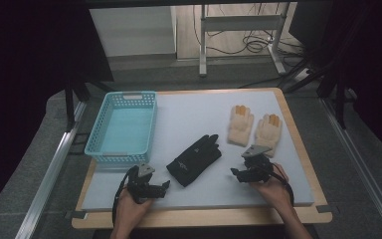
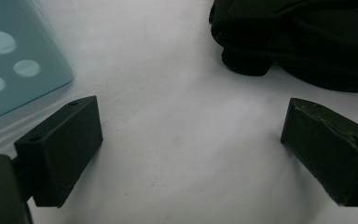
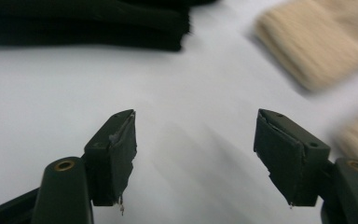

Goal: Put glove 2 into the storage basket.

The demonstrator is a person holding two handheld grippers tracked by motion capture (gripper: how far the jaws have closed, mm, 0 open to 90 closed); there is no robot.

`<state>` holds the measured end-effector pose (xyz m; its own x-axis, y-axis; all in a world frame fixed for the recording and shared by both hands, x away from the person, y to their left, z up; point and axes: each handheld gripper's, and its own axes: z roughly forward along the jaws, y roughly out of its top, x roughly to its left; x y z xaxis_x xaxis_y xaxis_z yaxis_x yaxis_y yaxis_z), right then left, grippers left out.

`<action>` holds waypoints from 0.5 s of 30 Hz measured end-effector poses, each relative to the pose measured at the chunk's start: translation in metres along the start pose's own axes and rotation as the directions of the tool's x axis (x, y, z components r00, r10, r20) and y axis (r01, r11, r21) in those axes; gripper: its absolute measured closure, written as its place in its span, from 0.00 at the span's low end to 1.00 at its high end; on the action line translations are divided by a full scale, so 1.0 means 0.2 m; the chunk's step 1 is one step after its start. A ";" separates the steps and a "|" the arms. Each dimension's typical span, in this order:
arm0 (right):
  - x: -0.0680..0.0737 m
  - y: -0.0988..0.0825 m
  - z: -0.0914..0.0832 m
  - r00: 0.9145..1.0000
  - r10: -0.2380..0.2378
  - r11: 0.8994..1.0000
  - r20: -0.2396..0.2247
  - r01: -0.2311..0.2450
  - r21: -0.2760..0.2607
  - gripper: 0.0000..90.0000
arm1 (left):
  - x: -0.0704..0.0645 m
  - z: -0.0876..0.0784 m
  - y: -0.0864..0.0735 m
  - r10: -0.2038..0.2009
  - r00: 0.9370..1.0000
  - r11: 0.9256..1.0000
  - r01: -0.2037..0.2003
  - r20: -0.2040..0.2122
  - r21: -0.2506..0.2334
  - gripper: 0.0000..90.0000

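R gripper (image 1: 236,172) sits near-right on the mat (image 1: 189,117), jaws wide apart, nothing between them. Its own view shows bare mat in the gap, black glove (image 3: 88,21) ahead-left, beige gloves (image 3: 317,42) ahead-right. L gripper (image 1: 165,184) near-left, jaws also spread and empty; its view has the basket (image 2: 14,56) corner at left and the black glove (image 2: 303,39) at top right.

Layout, high view: black glove (image 1: 195,159) mid-mat, lying diagonal, cuff end near, fingers pointing far-right. It looks thick, poss. two stacked, can't confirm. Beige pair (image 1: 253,127) far-right, side by side, flat, fingers pointing far. Basket (image 1: 124,127) far-left, looks empty.

My read of the step: R is lining up a pick, prob. beige pair since it's closest on that side, then drop in basket.

How to do it well:
- Keep jaws wide till they straddle fabric. Don't close early on bare mat.
- Come in low, near-flat, at the cuff edge. Knit is soft, so pinch a fold, not a fingertip, else it slides out.
- The two beige gloves touch or nearly touch. Aim at the outer cuff of one so the other doesn't drag along, or deliberately grab both at the seam where they meet.
- Lift straight up before traversing left, since the black glove lies in the path to the basket.
- L gripper stays parked near the black glove's cuff, well placed to take it w/o crossing arms.
- R view is blurred, so slow down before closing.
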<state>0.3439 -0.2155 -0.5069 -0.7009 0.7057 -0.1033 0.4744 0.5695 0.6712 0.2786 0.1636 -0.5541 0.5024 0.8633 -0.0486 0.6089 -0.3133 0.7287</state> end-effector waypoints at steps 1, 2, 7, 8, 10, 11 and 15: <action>-0.02 -0.02 -0.01 1.000 0.004 1.000 0.003 -0.004 -0.001 0.29 | 0.00 0.00 0.00 0.001 1.000 1.000 -0.001 0.002 0.002 0.06; -0.03 -0.03 -0.01 1.000 0.009 1.000 0.007 -0.009 0.001 0.29 | 0.00 0.00 0.00 -0.001 1.000 1.000 0.001 0.003 0.004 0.06; -0.10 -0.11 -0.03 0.998 0.053 0.999 0.039 -0.053 -0.002 0.27 | 0.00 0.01 0.01 0.022 0.999 0.999 -0.023 0.030 0.028 0.01; -0.11 -0.12 -0.03 0.997 0.059 0.998 0.043 -0.059 -0.004 0.26 | 0.01 0.01 0.01 0.027 0.999 0.999 -0.028 0.033 0.032 0.01; -0.13 -0.15 -0.02 0.996 0.071 0.997 0.048 -0.071 -0.004 0.25 | 0.01 0.01 0.02 0.030 0.999 0.999 -0.032 0.037 0.036 0.00; -0.14 -0.16 -0.02 0.996 0.073 0.997 0.049 -0.073 -0.009 0.24 | 0.01 0.00 0.02 0.033 0.999 0.999 -0.034 0.039 0.037 0.00; -0.16 -0.20 -0.02 0.994 0.109 0.992 0.020 -0.108 -0.063 0.23 | 0.01 -0.01 0.02 0.049 0.997 0.998 -0.051 0.054 0.040 0.02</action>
<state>0.3445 -0.2622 -0.5286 -0.6340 0.7721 -0.0443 0.5129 0.4626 0.7231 0.2809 0.1649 -0.5505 0.5637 0.8245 -0.0494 0.6064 -0.3725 0.7025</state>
